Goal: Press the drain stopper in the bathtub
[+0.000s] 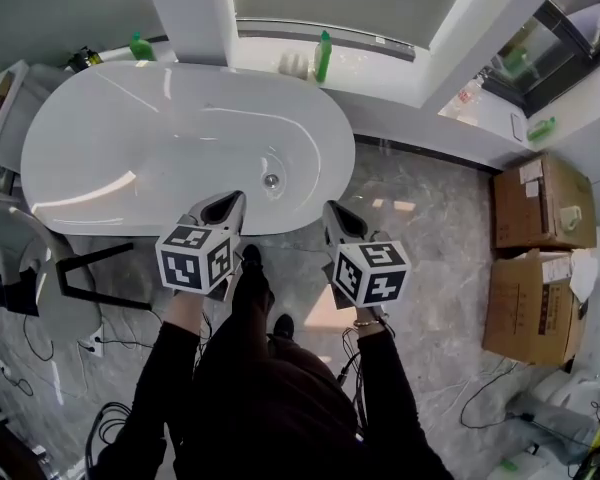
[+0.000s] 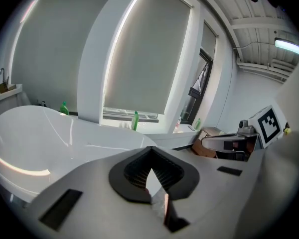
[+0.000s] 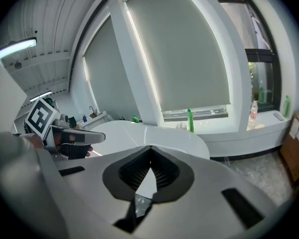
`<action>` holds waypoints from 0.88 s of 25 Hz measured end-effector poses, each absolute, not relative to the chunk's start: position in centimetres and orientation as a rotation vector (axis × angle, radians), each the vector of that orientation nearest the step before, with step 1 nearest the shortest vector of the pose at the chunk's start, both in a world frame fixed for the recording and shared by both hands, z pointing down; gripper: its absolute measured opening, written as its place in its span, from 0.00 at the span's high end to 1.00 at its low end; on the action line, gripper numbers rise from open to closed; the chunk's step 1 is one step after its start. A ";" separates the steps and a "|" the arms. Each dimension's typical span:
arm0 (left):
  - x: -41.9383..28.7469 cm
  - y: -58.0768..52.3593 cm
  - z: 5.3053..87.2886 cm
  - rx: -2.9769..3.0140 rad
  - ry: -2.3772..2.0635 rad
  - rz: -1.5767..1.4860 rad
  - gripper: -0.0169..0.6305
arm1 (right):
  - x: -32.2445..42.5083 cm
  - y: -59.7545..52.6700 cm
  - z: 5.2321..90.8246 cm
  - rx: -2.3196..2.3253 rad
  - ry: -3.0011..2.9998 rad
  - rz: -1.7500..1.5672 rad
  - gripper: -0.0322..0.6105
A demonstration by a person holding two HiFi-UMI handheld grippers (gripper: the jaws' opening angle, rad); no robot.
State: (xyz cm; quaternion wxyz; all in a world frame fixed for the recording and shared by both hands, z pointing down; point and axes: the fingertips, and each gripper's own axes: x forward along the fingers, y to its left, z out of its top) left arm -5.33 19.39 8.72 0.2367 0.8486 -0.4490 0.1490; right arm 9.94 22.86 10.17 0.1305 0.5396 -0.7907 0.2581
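Dark sleeves (image 1: 165, 373) at lower centre of head view, gripper carried in each hand. Drain stopper (image 1: 271, 180) seen at frame centre, on floor of bathtub (image 1: 130, 138), untouched. Advised: one closed tip lowered squarely onto stopper, pushed straight down, sideways slip avoided. Left gripper (image 1: 226, 206) and right gripper (image 1: 337, 215): jaws pressed together, nothing held, both by tub's near rim.

Things by the window sill (image 1: 390, 76)
A green bottle (image 1: 323, 56) stands on it; two cardboard boxes (image 1: 542, 203) sit to its right.
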 end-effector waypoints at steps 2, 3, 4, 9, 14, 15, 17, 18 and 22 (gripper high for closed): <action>-5.9 17.4 9.8 2.315 -1.217 0.427 0.96 | 9.2 21.0 11.2 1.544 -2.282 0.753 0.95; -6.1 16.4 10.3 2.308 -1.210 0.437 0.96 | 8.9 20.0 11.7 1.538 -2.273 0.760 0.95; -6.3 15.3 10.8 2.301 -1.202 0.444 0.96 | 8.6 19.0 12.1 1.535 -2.264 0.771 0.95; -7.4 10.7 13.3 2.266 -1.153 0.476 0.96 | 6.9 14.6 14.6 1.523 -2.202 0.839 0.95; -8.1 7.2 15.3 2.243 -1.093 0.505 0.96 | 5.1 11.9 17.1 1.499 -2.138 0.911 0.95; -8.2 6.7 15.7 2.242 -1.082 0.511 0.96 | 4.8 11.6 17.6 1.493 -2.125 0.923 0.95; -8.4 5.8 16.4 2.241 -1.062 0.526 0.96 | 4.3 10.9 18.5 1.481 -2.100 0.941 0.95; -8.4 5.5 16.8 2.240 -1.051 0.534 0.96 | 4.2 10.6 19.0 1.476 -2.089 0.947 0.95; -8.4 4.3 18.0 2.234 -1.011 0.549 0.96 | 3.7 9.2 20.2 1.467 -2.062 0.962 0.95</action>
